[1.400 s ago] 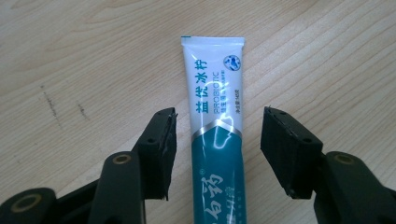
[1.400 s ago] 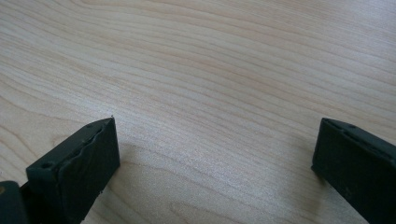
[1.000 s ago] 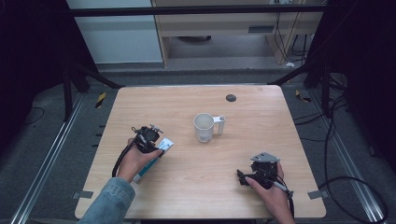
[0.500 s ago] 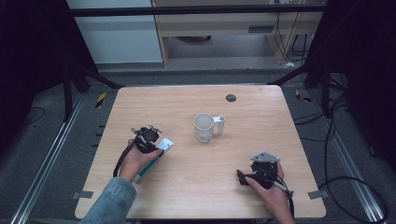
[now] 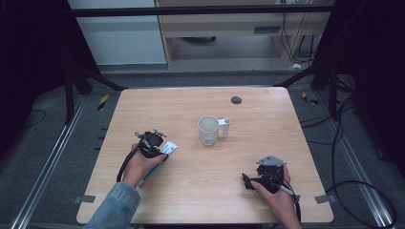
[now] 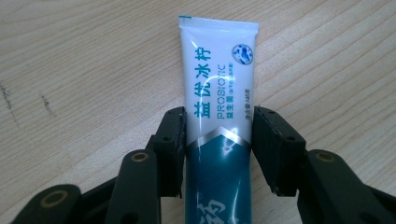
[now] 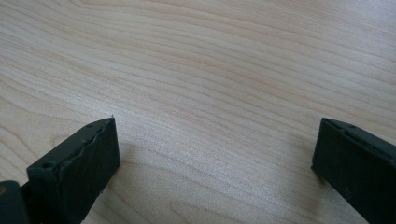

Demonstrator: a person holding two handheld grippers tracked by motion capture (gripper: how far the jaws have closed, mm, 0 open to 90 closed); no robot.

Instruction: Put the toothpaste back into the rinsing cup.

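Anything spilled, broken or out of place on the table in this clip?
Nothing stands out. The mug stands upright mid-table with no spill. The toothpaste tube lies flat and undented between the jaws of the left gripper, which have just been closing. The right gripper rests open over bare wood.

This looks like a lab or a recording rig room, not a home. A light wooden tabletop [image 5: 200,191] stands alone on grey carpet floor [image 5: 43,152], ringed by black metal frame struts [image 5: 90,78] and silver floor rails [image 5: 47,171] down both sides. Loose black cables [image 5: 353,181] trail over the floor, and yellow-and-black hazard tape [image 5: 102,101] marks the frame's feet. Dark curtains [image 5: 28,57] close off both sides. Beyond the table stand a white cabinet [image 5: 114,38] and a pale wooden bench [image 5: 229,28] with more wiring hanging beside it.
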